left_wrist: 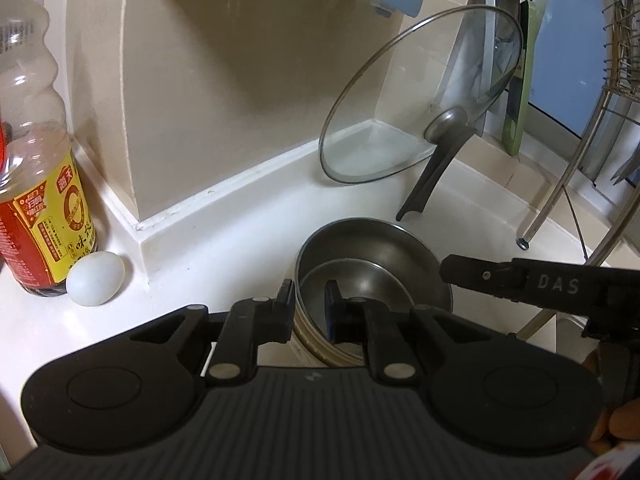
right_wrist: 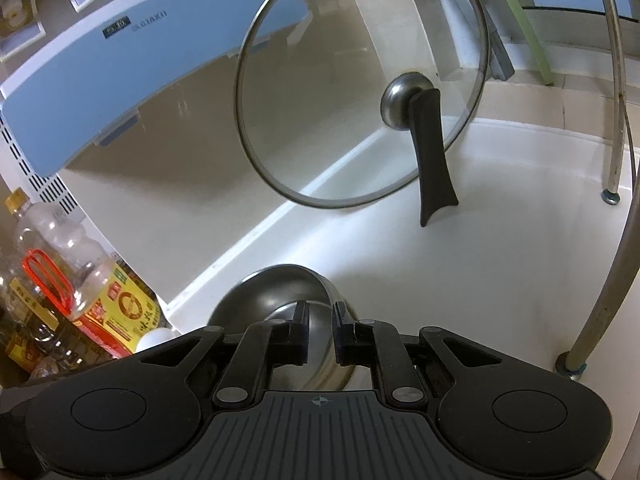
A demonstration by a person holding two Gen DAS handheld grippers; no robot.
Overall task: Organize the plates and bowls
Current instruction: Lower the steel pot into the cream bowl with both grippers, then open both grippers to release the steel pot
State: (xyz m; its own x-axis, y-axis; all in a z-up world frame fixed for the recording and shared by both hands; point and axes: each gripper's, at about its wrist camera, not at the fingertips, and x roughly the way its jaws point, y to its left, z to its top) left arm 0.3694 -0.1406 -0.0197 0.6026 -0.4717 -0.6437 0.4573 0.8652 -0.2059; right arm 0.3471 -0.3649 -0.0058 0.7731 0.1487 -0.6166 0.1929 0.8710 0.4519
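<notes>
Left wrist: nested round steel bowls [left_wrist: 372,264]

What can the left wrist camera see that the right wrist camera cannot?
Only the left view shows the right gripper from outside and looks into the steel bowl, where a smaller one nests. Only the right view shows the blue appliance's lettering and a red-handled bottle. Both show the glass lid, white egg and sauce bottle.
</notes>
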